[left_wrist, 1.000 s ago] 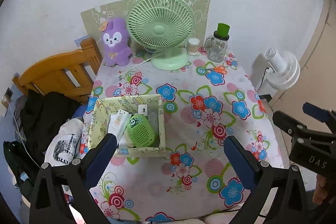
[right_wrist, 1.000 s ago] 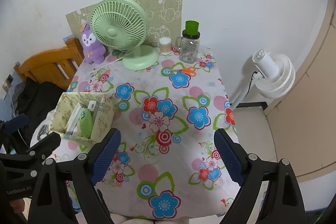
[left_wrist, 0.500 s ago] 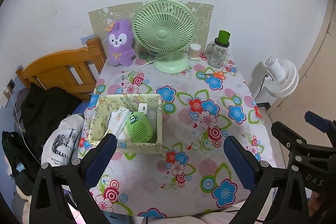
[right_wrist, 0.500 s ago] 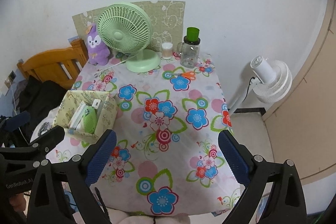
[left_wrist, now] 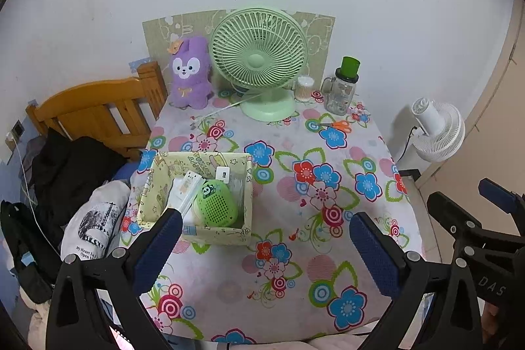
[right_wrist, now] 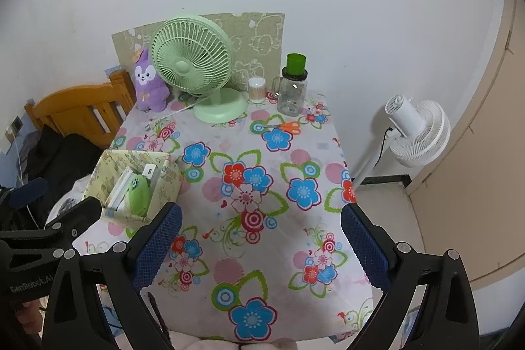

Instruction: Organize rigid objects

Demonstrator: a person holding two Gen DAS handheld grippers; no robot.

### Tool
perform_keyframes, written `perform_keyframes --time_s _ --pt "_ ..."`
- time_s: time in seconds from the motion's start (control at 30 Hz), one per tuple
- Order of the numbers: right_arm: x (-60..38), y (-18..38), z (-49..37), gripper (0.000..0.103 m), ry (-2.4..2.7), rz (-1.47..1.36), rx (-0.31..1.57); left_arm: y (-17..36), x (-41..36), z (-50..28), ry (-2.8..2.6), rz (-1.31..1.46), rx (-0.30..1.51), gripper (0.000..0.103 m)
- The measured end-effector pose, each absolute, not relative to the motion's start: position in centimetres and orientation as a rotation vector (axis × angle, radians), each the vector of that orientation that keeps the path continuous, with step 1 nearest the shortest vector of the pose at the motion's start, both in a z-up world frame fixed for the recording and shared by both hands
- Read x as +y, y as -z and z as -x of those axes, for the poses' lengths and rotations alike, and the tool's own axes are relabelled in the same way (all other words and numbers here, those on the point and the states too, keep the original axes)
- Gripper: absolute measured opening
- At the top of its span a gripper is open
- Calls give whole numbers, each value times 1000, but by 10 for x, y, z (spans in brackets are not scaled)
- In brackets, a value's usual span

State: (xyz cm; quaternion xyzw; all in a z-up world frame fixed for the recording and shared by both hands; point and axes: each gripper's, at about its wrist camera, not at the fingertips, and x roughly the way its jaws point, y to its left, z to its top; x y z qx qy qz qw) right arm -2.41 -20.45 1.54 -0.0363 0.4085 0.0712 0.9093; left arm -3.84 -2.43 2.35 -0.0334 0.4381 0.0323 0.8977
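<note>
Both the left gripper (left_wrist: 265, 230) and right gripper (right_wrist: 261, 220) are held wide open, empty; ahead are seen a box (left_wrist: 226, 232), fan (left_wrist: 259, 61), jar (left_wrist: 341, 91)

1. The left wrist camera looks forward and down between its own two spread blue fingers (left_wrist: 157, 248) from above the table's near edge, with the yellow box (left_wrist: 216, 232) just ahead of the left finger.
2. The right wrist camera faces the same way from further right, the box (right_wrist: 164, 186) ahead to its left.
3. Both views share the flowered tablecloth (left_wrist: 295, 209) (right_wrist: 262, 218), the green fan (left_wrist: 259, 61) (right_wrist: 192, 58) far ahead, and each other's gripper at one edge.
</note>
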Motion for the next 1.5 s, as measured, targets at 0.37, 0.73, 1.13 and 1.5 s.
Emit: perform_keyframes --time_s 0.37,0.73,1.13,1.5 --pt "-207 -12 24 99 -132 64 854 -20 -26 37 -52 67 919 103" --pt "-205 -12 25 99 -137 66 850 -20 -27 40 -63 58 915 103" --pt "-205 -11 25 99 -135 67 851 -20 -27 39 -65 54 914 103" --pt "-205 -10 26 99 -137 66 853 -22 -23 41 -65 45 911 103"
